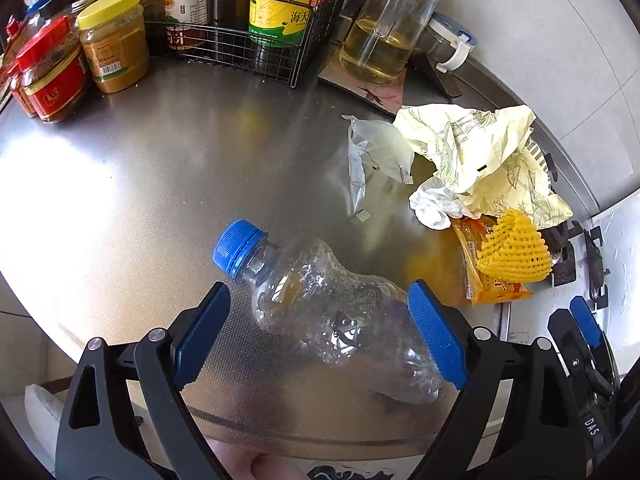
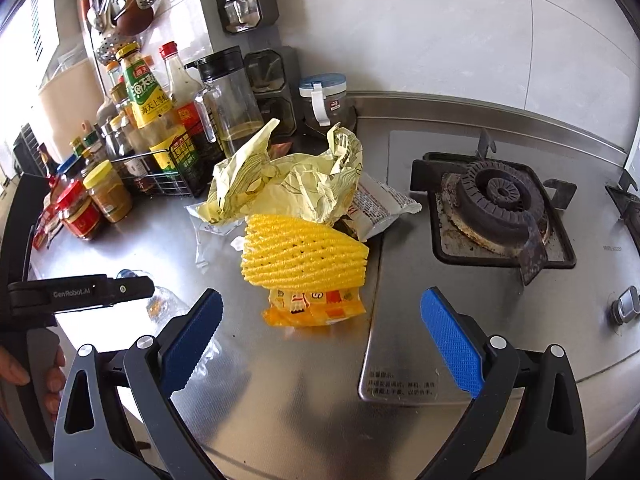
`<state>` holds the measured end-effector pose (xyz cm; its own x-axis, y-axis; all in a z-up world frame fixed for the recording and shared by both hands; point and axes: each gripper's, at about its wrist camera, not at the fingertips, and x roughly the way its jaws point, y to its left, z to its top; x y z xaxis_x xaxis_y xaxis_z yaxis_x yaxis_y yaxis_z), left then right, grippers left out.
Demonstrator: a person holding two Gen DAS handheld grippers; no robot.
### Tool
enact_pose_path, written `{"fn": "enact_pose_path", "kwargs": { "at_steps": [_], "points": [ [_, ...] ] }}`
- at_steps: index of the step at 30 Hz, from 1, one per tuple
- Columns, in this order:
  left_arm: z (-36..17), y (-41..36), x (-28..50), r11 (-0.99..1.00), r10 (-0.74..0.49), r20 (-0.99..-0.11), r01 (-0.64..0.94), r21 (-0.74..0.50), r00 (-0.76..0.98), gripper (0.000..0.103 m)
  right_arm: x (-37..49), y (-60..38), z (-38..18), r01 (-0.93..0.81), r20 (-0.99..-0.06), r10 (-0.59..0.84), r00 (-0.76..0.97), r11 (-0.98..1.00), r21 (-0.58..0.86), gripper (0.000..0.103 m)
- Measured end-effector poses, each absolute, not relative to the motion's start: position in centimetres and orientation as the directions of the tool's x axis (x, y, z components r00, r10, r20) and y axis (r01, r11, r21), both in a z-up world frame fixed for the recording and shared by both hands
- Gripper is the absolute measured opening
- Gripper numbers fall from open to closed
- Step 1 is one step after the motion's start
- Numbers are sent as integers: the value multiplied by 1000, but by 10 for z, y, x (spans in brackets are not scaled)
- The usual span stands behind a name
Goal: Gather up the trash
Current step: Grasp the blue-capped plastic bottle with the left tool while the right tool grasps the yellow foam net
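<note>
My left gripper (image 1: pixel 320 334) stands wide, pads straddling but not pressing the crushed clear bottle (image 1: pixel 320 304) lying on the steel counter (image 1: pixel 140 184). I judge it light, springy and slick; best taken mid-body. My right gripper (image 2: pixel 322 336) is open and empty, short of the soft yellow foam net (image 2: pixel 302 258). Beyond lies crumpled yellow paper (image 2: pixel 288 188), limp and weightless.

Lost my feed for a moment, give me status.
Left gripper open, straddling clear bottle, pads not pressing. Right gripper open, empty, facing yellow foam net. Nothing blocking.
</note>
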<state>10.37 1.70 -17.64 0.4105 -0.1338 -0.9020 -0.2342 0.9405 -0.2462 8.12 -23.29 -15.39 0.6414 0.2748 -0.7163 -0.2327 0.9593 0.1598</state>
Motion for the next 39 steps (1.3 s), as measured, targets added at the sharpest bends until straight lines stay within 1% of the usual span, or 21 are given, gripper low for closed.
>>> {"fn": "enact_pose_path", "kwargs": {
  "at_steps": [1,5,10,11,12,15,17,18,19,30,39],
  "points": [
    [-180,17,107,942,-134,-910,-235,-240,392,84,86,-231,-157,-234,-717,278,639,959,162,100],
    [-194,19,113,938,-153,-922,-240,-249,356,85,103,-227,-165,-233,-719,281,636,958,169,98],
    [-201,22,118,941,-173,-922,-219,-259,346,77,119,-227,-179,-211,-748,269,607,962,174,87],
    [-200,22,118,942,-177,-921,-212,-261,347,77,121,-228,-182,-204,-754,265,601,963,175,81],
    [-201,22,118,942,-186,-919,-204,-268,349,75,122,-228,-184,-201,-757,265,597,963,179,69],
    [-200,24,118,938,-216,-910,-185,-295,355,73,121,-228,-185,-186,-757,251,603,967,173,39],
    [-200,25,116,937,-226,-903,-171,-304,367,70,120,-228,-184,-187,-752,263,604,964,187,30],
    [-199,25,115,936,-232,-898,-165,-311,375,67,118,-229,-183,-190,-749,270,605,963,193,28],
    [-198,26,114,935,-237,-893,-160,-317,383,55,116,-229,-181,-192,-743,276,609,961,199,27],
    [-173,23,90,939,-248,-866,-112,-325,434,54,80,-236,-148,-217,-685,340,645,940,262,26],
    [-150,19,47,937,-264,-832,-76,-341,488,54,35,-234,-143,-236,-692,347,633,938,255,26]
  ]
}}
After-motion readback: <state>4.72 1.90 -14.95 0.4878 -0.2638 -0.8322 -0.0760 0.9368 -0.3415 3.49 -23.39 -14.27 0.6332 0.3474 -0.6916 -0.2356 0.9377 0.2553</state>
